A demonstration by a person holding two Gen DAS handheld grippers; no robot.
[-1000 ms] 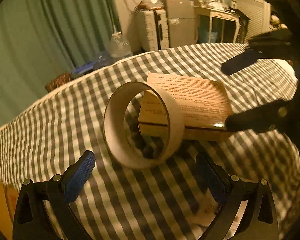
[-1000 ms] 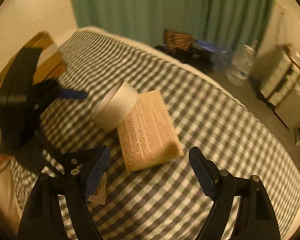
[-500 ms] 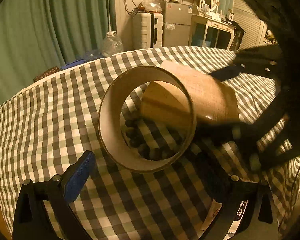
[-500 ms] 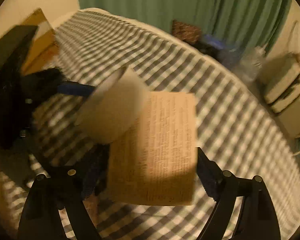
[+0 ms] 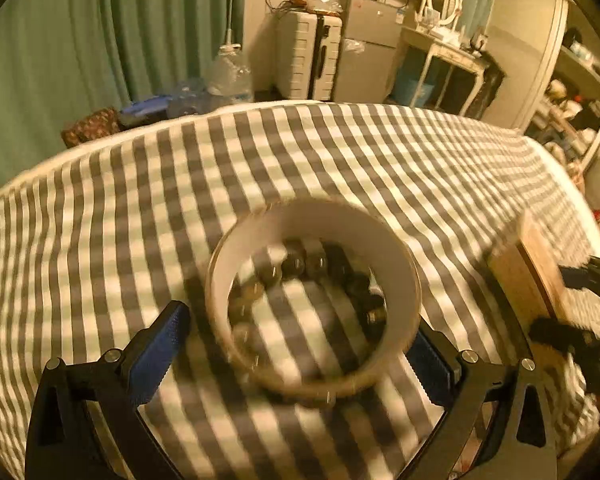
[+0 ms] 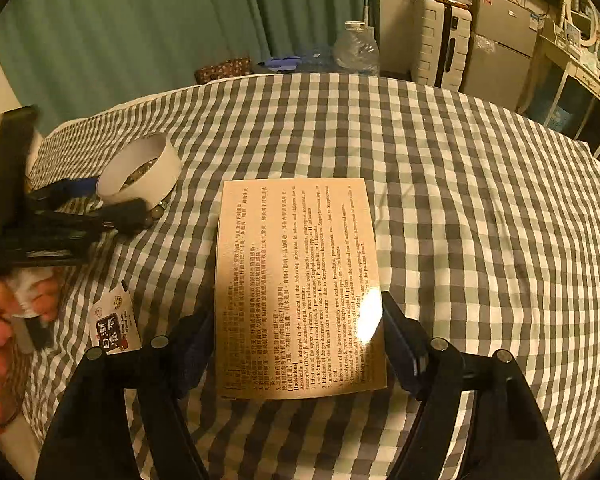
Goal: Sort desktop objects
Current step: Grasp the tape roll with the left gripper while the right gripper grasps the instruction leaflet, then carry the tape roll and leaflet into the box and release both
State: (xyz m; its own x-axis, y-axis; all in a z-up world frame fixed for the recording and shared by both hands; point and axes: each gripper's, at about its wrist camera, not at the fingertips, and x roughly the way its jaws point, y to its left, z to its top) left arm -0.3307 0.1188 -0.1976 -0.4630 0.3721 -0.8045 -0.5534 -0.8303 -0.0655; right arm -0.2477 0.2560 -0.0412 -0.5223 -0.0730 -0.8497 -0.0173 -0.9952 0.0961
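Right tongs [image 6: 298, 344] grip the near end of the printed box [image 6: 298, 280], pads against both long sides. Left tongs [image 5: 296, 344] spread wide around the white ring [image 5: 314, 300], pads flanking it, contact unclear through blur; beads [image 5: 292, 266] lie inside. A small sachet [image 6: 114, 326] lies near the worktop's [image 6: 460, 200] left edge. Checked cloth beyond is bare to the far edge.

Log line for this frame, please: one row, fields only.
task: sort desktop objects | right gripper: shut on box | left gripper: open around tape roll | beads inside roll | surface: checked cloth
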